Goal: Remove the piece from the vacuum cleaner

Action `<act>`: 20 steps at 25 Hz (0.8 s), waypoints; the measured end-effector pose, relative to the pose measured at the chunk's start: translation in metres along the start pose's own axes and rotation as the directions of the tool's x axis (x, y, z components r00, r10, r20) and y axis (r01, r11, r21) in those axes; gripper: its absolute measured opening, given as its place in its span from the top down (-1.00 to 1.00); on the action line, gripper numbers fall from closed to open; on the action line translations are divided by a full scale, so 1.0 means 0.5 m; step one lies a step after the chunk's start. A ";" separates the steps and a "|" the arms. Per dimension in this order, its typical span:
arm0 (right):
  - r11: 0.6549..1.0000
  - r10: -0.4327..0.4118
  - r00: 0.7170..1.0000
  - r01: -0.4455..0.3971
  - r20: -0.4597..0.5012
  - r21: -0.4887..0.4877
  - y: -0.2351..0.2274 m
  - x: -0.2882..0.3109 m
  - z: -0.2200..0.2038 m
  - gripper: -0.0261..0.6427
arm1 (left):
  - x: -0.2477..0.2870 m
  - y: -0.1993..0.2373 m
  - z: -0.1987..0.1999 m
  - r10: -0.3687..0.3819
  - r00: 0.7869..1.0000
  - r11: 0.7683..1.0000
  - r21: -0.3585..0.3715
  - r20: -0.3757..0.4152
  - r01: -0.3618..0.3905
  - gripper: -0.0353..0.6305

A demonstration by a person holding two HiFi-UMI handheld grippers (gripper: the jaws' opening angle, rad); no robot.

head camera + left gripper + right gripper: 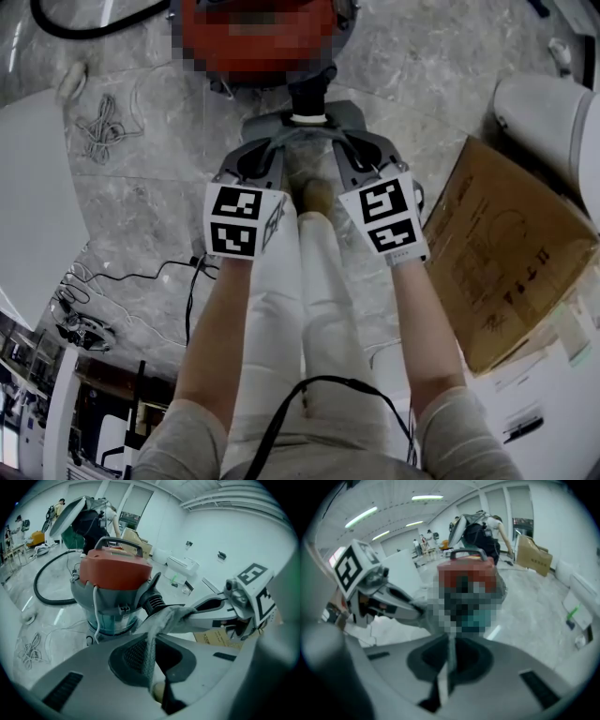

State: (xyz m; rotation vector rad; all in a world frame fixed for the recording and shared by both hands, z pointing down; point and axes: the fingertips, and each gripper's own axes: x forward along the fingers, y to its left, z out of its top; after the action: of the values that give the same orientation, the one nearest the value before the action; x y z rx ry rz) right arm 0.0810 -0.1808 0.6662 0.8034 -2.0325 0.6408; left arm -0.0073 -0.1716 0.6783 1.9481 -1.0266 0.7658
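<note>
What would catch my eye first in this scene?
The vacuum cleaner with its orange-red lid stands straight ahead. Just in front of it the left gripper and the right gripper meet, both shut on one thin grey piece. A cardboard box lies to the right.

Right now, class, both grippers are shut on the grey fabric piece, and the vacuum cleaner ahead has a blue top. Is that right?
No: the vacuum cleaner has an orange-red top, not blue, as the left gripper view shows. The rest holds: the left gripper and the right gripper are both shut on the grey fabric piece.
</note>
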 end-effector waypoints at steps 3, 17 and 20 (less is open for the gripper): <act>0.989 -0.045 0.999 0.043 -0.010 -0.139 0.015 -0.014 0.015 0.85 | 0.014 0.019 -0.007 0.005 1.000 1.000 -0.027 -0.014 -0.005 0.80; 0.988 0.006 1.000 -0.008 0.014 0.154 -0.029 0.024 -0.034 0.85 | -0.024 -0.046 0.020 -0.049 0.998 0.999 0.005 0.030 0.048 0.80; 0.989 0.003 1.000 -0.006 0.016 0.150 -0.021 0.018 -0.028 0.85 | -0.019 -0.031 0.007 -0.033 0.999 0.999 -0.010 0.016 0.033 0.80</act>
State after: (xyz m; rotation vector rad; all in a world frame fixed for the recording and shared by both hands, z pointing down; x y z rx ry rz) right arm 0.0919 -0.1806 0.6824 0.8940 -2.0190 0.8000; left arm 0.0018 -0.1653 0.6638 1.9606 -1.0035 0.7271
